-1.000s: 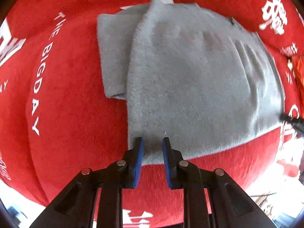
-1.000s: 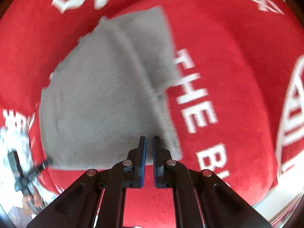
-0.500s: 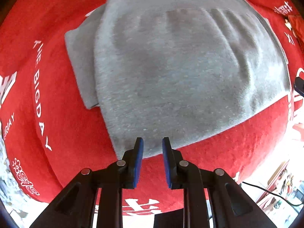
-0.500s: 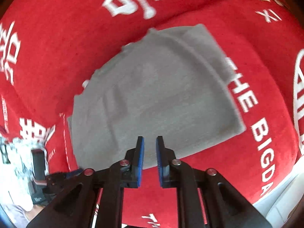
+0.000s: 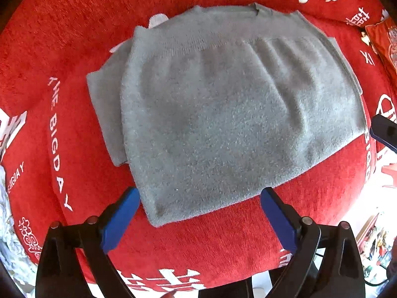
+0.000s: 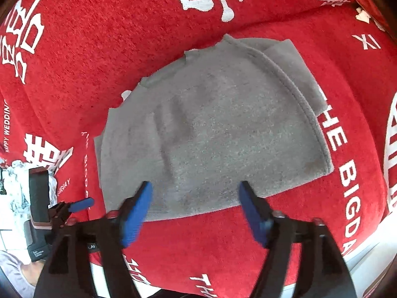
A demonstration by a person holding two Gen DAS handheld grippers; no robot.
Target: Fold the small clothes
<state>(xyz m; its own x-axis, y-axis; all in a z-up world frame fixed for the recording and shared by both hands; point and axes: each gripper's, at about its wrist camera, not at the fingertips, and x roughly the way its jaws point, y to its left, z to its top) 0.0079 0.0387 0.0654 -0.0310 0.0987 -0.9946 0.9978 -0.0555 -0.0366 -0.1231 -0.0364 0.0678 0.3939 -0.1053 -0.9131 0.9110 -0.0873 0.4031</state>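
Folded grey sweater (image 5: 223,114) flat on red cloth (image 5: 74,37), frame centre. Left gripper (image 5: 199,217) and right gripper (image 6: 194,211) at the bottom edge, jaws opening wide, gripping nothing.

both claws point downward, the left claw (image 5: 199,219) and right claw (image 6: 196,213) opening wide, gripping nothing.

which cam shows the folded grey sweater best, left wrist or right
The left wrist view: the grey sweater fills the frame, looked down on, with every edge and the tucked layer on its left visible. The right wrist view shows the grey sweater smaller and at a slant, with the right gripper's fingers covering its near edge.
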